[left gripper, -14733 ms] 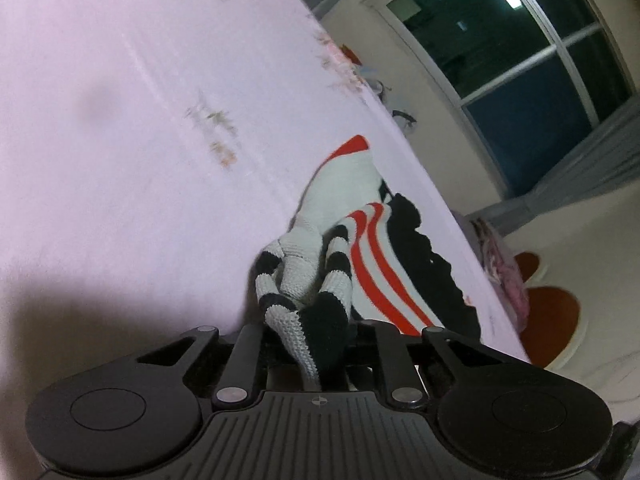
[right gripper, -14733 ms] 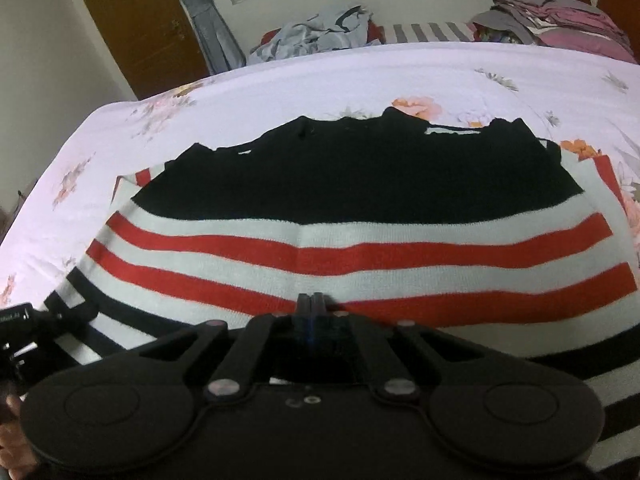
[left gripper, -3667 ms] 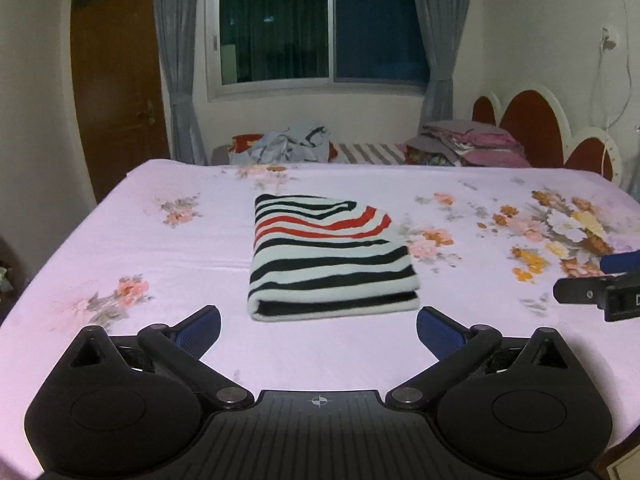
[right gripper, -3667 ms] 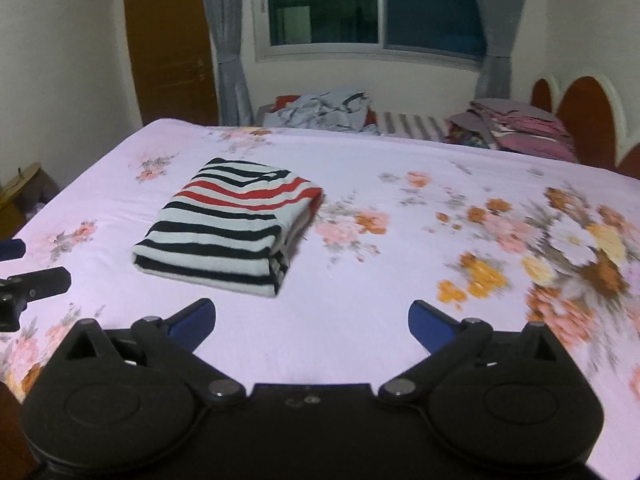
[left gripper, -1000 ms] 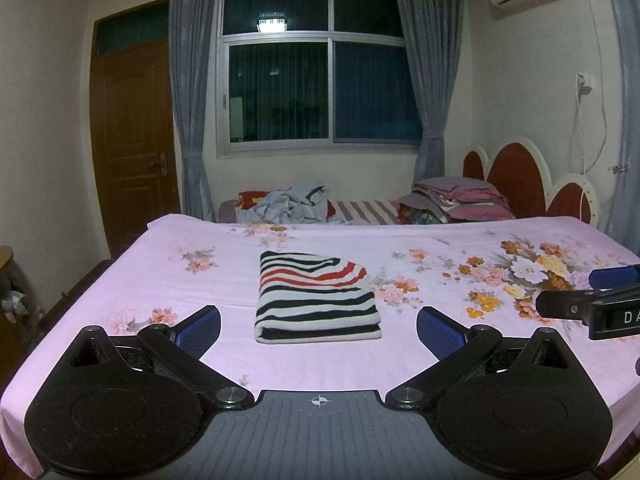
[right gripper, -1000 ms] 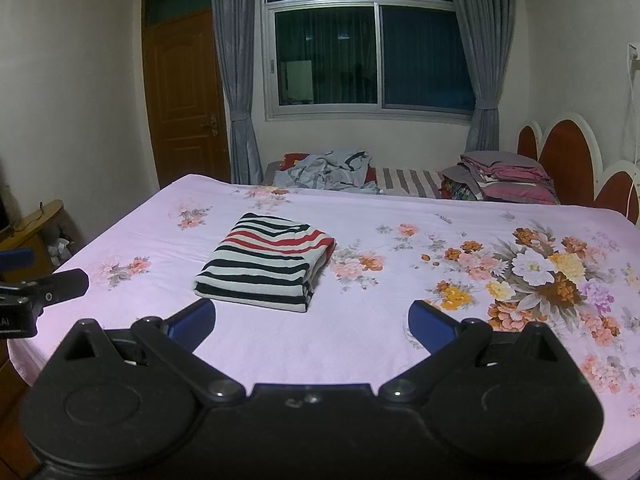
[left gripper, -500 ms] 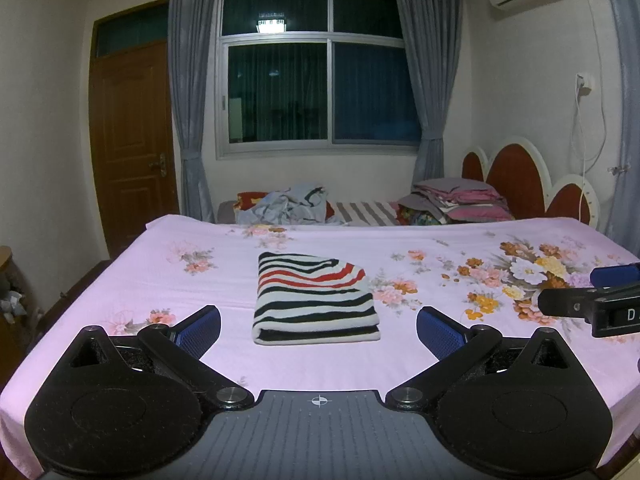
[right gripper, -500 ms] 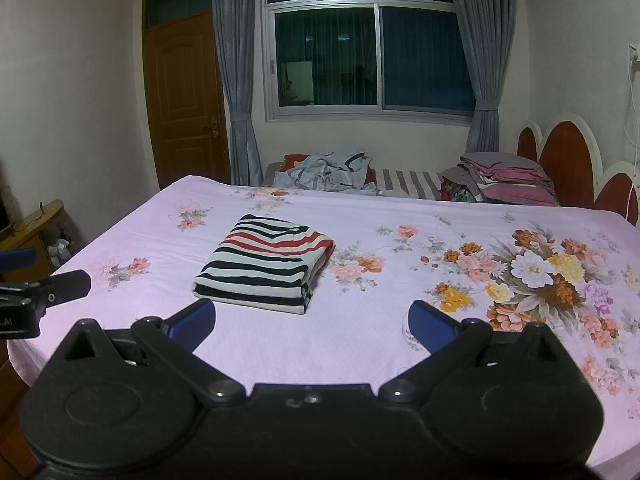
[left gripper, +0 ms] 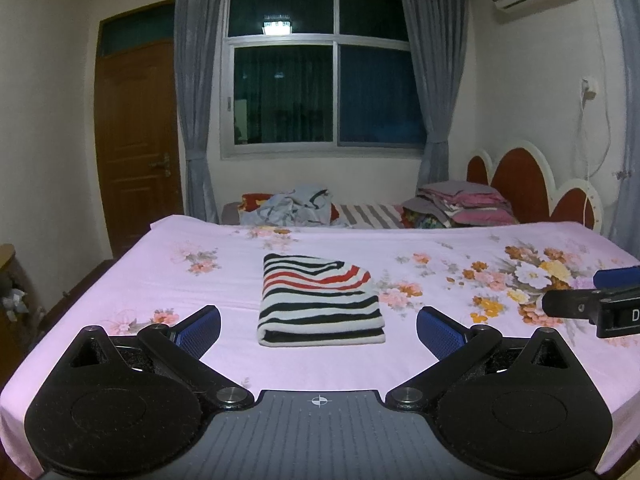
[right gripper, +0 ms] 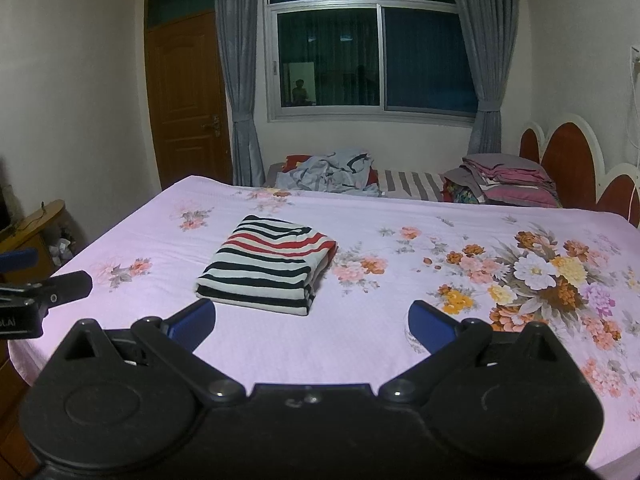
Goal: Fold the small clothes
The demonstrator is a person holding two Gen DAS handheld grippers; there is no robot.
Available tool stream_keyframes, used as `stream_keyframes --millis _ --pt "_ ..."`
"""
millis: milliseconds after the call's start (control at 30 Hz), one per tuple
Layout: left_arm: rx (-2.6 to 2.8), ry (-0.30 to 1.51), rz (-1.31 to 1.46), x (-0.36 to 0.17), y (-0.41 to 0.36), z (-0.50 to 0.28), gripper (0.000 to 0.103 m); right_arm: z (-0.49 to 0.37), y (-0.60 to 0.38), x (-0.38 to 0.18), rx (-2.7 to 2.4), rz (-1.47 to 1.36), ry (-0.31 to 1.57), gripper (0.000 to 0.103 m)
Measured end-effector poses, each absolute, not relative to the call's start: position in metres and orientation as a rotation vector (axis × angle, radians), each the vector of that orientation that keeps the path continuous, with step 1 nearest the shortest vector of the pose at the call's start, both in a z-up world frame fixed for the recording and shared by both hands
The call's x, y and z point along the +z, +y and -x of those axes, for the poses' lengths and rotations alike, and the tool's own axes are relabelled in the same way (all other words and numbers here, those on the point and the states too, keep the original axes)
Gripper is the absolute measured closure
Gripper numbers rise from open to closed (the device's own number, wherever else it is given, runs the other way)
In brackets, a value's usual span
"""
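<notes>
Left gripper (left gripper: 318, 326) sits at the bottom of its frame with its blue-padded fingers (left gripper: 200, 329) spread wide, holding nothing. Right gripper (right gripper: 312, 320) is likewise spread and empty at the bottom of its view. Between and beyond the fingers, at the centre of both frames, a folded striped sweater (left gripper: 318, 301) lies flat on the pink flowered bed (left gripper: 440, 360). Loose clothes (right gripper: 332, 174) are heaped at the bed's far edge, below the window (right gripper: 372, 40).
</notes>
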State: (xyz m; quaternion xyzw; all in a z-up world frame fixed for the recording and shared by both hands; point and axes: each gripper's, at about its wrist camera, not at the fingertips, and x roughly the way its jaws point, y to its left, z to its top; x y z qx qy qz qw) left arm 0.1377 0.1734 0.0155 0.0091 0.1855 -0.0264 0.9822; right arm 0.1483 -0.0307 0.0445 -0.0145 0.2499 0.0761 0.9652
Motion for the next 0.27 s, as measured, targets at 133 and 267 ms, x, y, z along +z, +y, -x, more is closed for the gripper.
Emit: stream_keyframes --millis 133,267 --pt "-0.042 0.358 -0.004 0.0154 0.1775 -0.1376 0.0 -0.1478 -0.0312 0.0443 0.155 0.03 0.506 0.0" --pt "-0.044 0.366 0.007 0.0143 0.1782 -0.1387 0.0 -0.1492 -0.0302 0.0453 0.158 0.029 0.506 0.0"
